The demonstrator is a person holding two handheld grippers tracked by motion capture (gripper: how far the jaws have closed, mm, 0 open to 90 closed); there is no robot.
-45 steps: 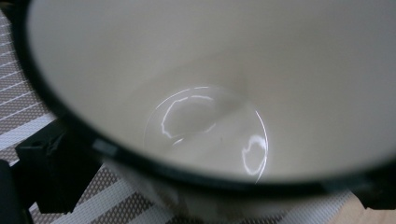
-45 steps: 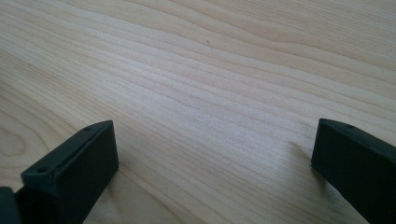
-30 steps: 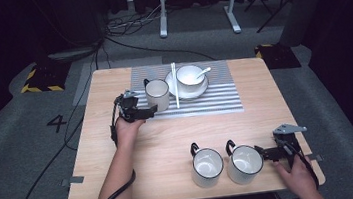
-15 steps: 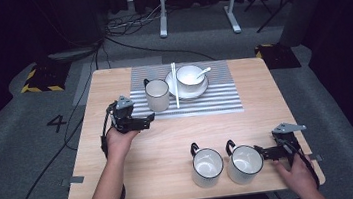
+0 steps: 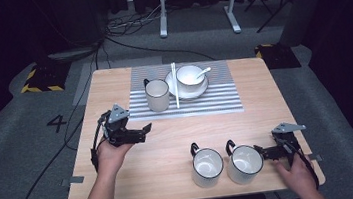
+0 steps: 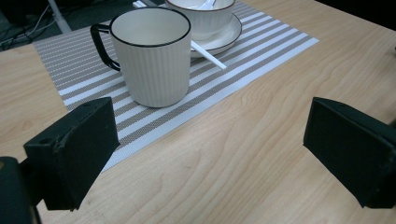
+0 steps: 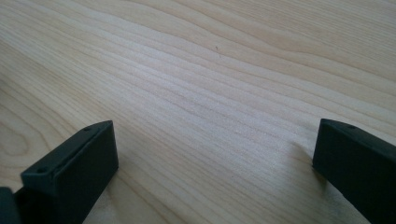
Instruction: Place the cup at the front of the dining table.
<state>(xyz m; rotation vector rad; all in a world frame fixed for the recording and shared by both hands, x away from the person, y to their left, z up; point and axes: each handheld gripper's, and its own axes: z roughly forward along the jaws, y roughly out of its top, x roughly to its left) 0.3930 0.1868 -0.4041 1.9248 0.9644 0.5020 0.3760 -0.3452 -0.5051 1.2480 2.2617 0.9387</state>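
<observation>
mug beyond spread jaws, untouched

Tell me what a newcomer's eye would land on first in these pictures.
First, the white black-rimmed mug standing upright on the striped placemat at the table's far side, beside a bowl on a saucer with a white chopstick lying between them. Next, the two matching mugs side by side near the front edge. The left gripper, open, points toward the placemat mug; the right gripper, open, sits just right of the pair.
</observation>
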